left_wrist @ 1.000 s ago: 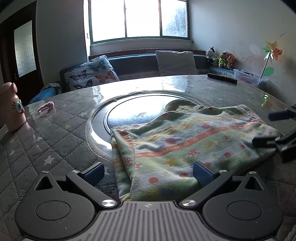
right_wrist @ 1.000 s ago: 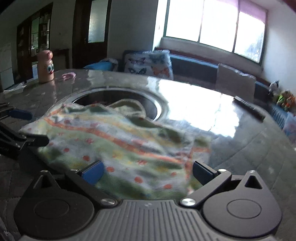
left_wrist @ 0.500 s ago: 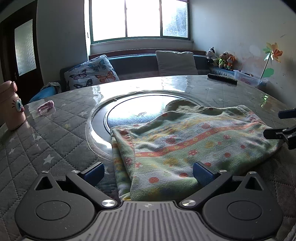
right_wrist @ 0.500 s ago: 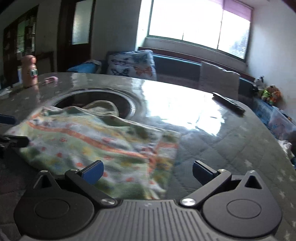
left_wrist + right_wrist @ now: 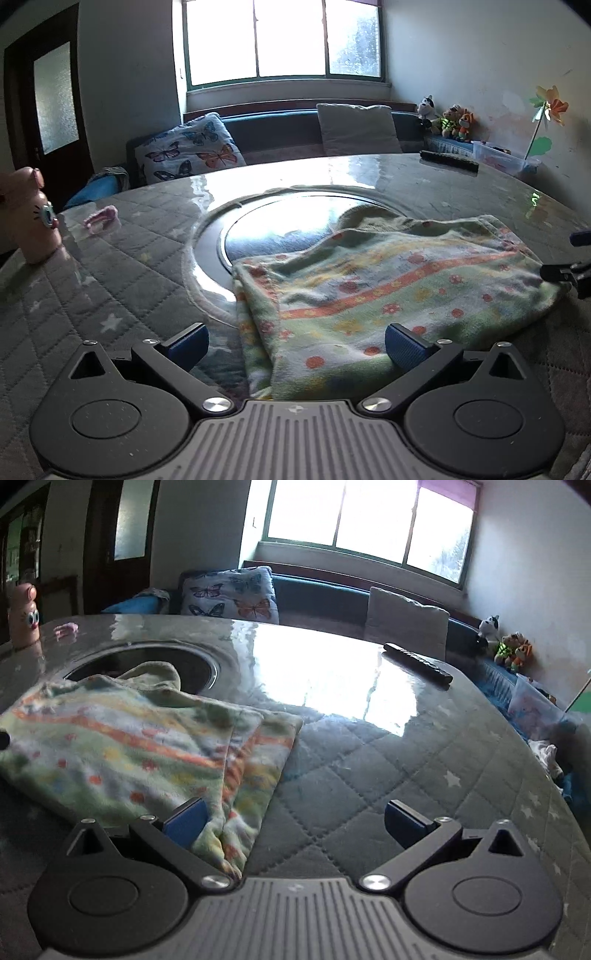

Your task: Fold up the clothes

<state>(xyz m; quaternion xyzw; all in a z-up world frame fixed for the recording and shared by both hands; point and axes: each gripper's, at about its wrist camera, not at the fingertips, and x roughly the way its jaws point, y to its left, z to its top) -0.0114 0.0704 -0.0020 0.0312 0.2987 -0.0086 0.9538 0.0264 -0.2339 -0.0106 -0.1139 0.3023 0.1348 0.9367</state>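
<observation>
A pale green fleecy garment with orange stripes and red flower dots lies doubled over on the round table under a grey quilted star-print cover, its far edge spilling onto the dark glass turntable set in the middle. Layered edges show at both ends, so it looks folded at least once; whether more folds are wanted, I can't judge from here.

The cloth's long axis runs across the table from one gripper to the other. The left gripper faces one short end, blue-padded fingers spread wide, nothing between them but the cloth's near corner lying flat under the gap. The right gripper sits at the opposite short end, fingers likewise spread; its left finger lies just at the stacked hem while the rest of the gap opens over bare quilt. So the garment lies ahead and leftward of the right gripper, ahead and rightward of the left. Both are about equally near their ends.
</observation>
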